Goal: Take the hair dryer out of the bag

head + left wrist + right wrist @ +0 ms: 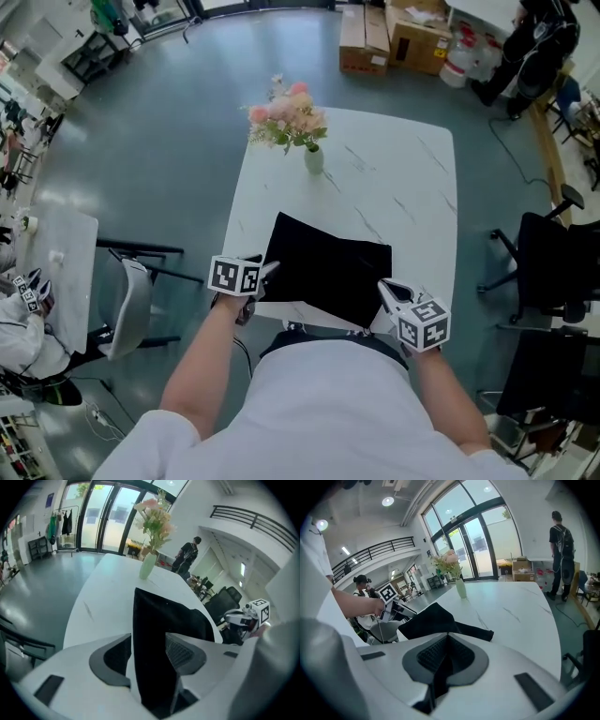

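Observation:
A flat black bag [328, 272] lies on the white table [394, 178] near its front edge. No hair dryer shows in any view. My left gripper [267, 272] is at the bag's near left corner. In the left gripper view its jaws [147, 656] stand apart, with an upright fold of the bag [157, 625] between them. My right gripper [389, 289] is at the bag's near right corner. Its jaws are shut on a thin strip of the black fabric [440, 667], and the rest of the bag [431, 620] stretches out ahead of them.
A small vase of pink flowers [312, 157] stands at the table's far left. A white chair [131, 300] is on the left and black office chairs [553, 262] on the right. Cardboard boxes [394, 37] and a standing person [534, 47] are far behind.

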`<state>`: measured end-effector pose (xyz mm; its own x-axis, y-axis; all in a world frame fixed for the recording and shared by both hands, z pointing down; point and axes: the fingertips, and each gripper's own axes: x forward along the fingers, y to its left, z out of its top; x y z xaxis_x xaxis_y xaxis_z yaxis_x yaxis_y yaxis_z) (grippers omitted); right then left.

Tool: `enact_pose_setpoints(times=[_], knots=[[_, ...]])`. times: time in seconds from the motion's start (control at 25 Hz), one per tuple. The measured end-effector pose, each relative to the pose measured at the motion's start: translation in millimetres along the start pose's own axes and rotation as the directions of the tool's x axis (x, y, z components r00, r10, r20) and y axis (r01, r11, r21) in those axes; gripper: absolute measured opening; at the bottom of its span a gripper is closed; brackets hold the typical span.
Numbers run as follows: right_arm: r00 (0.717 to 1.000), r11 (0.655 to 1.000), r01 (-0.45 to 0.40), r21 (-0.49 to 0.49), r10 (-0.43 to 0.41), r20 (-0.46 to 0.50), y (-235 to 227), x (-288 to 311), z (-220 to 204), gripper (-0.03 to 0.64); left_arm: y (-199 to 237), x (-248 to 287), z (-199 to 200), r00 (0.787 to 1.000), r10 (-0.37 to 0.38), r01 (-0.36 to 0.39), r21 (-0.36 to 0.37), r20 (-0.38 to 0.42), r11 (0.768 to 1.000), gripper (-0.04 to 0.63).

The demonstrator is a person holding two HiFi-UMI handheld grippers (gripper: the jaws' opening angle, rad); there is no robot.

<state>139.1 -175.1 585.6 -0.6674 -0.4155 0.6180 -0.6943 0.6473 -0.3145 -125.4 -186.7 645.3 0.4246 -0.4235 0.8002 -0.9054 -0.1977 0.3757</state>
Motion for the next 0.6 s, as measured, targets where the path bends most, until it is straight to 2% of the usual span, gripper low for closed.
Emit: enact_pose_setpoints(times=[0.16,0.24,0.28,0.36,0.4,0.48,0.6], knots=[[0.999,0.998,0.043,0.035,-0.043,0.001,5.3,7.0,0.7,0.017,0.2,4.9,-1.1,0.998,-0.061,0.062,0.034,-0.019,0.997,0.236],[0.998,0.997,0.064,0.047,-0.064,0.005,9.0,9.6,2.5,0.017,-2.4,5.0,-1.8,0.991,-0.126,0.127,0.029,-0.034,0.992,0.233],[0.997,0.996,0.075,0.055,-0.075,0.008,10.9,9.5,3.4,0.017,-6.2,4.4,-2.8,0.985,-0.168,0.169,0.029,-0.044,0.985,0.213],[0.995,0.993,0.093,0.070,-0.094,0.017,13.9,9.6,5.5,0.017,-13.4,2.9,-1.8,0.968,-0.243,0.245,0.027,-0.054,0.969,0.110],[0.995,0.992,0.099,0.074,-0.101,0.021,14.9,10.6,6.3,0.017,-13.8,2.8,0.2,0.964,-0.262,0.263,0.026,-0.053,0.964,0.090],[0.994,0.991,0.108,0.078,-0.109,0.019,17.4,12.8,5.3,0.017,-10.3,4.3,1.3,0.962,-0.267,0.269,0.025,-0.053,0.963,0.031],[0.994,0.992,0.106,0.070,-0.106,0.000,24.2,13.3,-0.4,0.017,-5.0,4.1,-7.5,0.965,-0.257,0.258,0.000,-0.052,0.966,0.028]])
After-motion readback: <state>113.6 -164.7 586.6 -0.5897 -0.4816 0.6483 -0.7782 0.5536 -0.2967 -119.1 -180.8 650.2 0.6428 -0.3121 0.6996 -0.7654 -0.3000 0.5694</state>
